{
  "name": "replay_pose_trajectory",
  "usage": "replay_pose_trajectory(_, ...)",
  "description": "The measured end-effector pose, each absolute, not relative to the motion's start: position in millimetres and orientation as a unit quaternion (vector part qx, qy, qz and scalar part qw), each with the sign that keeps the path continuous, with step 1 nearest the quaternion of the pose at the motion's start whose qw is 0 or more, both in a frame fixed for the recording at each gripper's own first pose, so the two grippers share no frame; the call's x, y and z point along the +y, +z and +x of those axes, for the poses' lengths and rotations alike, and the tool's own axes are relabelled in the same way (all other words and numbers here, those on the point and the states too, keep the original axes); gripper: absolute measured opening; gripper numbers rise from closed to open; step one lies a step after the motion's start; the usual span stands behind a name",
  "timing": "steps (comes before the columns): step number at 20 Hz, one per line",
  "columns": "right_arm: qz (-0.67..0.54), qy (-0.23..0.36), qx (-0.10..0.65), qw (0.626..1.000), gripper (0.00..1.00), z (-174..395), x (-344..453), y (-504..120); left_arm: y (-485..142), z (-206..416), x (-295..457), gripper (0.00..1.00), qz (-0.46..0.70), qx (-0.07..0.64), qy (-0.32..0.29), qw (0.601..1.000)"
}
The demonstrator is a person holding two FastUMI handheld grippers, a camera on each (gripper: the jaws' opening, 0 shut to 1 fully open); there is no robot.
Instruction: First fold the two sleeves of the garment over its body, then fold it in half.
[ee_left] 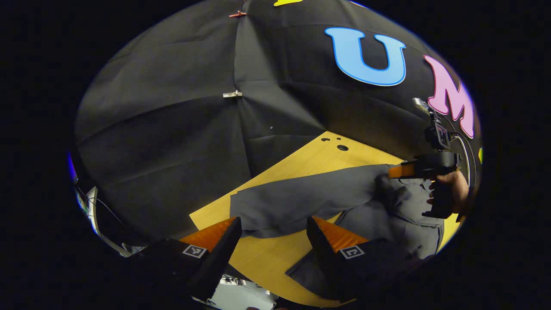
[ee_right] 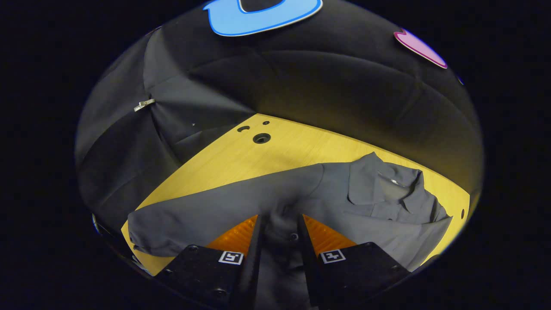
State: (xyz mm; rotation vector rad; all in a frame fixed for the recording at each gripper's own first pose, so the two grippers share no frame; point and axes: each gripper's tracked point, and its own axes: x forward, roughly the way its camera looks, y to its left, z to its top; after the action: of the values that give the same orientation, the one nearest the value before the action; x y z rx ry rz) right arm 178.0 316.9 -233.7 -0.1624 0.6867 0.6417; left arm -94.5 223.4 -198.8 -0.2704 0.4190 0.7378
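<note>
Shirt (ee_right: 344, 202) hem end hidden under right gripper (ee_right: 277, 224) fingers, right gripper view. Lower shirt (ee_left: 301, 202) cut off at edge, left gripper view. Fabric between right fingers: real pinch or not, cannot tell. Hand (ee_left: 452, 189) partly cut off.

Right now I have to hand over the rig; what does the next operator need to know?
Left gripper: open, above the table at the sleeve's edge, holding nothing.
Right gripper: fingers close on either side of a fold of the shirt near the button line; whether they pinch it I cannot tell.
Shirt lies flat, collar away from the left sleeve, which is stretched out over the table.
Done: that sleeve isn't folded yet; the other I cannot judge.
Left: fold the sleeves over the body, then fold in half.
</note>
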Motion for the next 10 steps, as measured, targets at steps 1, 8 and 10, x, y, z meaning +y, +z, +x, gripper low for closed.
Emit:
replay_pose_trajectory(1,-0.079,0.311,0.328,0.889,0.53,174,316,-230,-198,-94,227,0.96,-0.133,0.200,0.358,0.902)
replay_pose_trajectory(8,-0.079,0.283,0.310,0.904,0.99,148,256,-200,-225,-96,272,0.96,-0.148,0.204,0.388,0.887)
replay_pose_trajectory(10,-0.071,0.266,0.310,0.910,0.99,140,230,-192,-236,-94,287,0.96,-0.152,0.207,0.395,0.882)
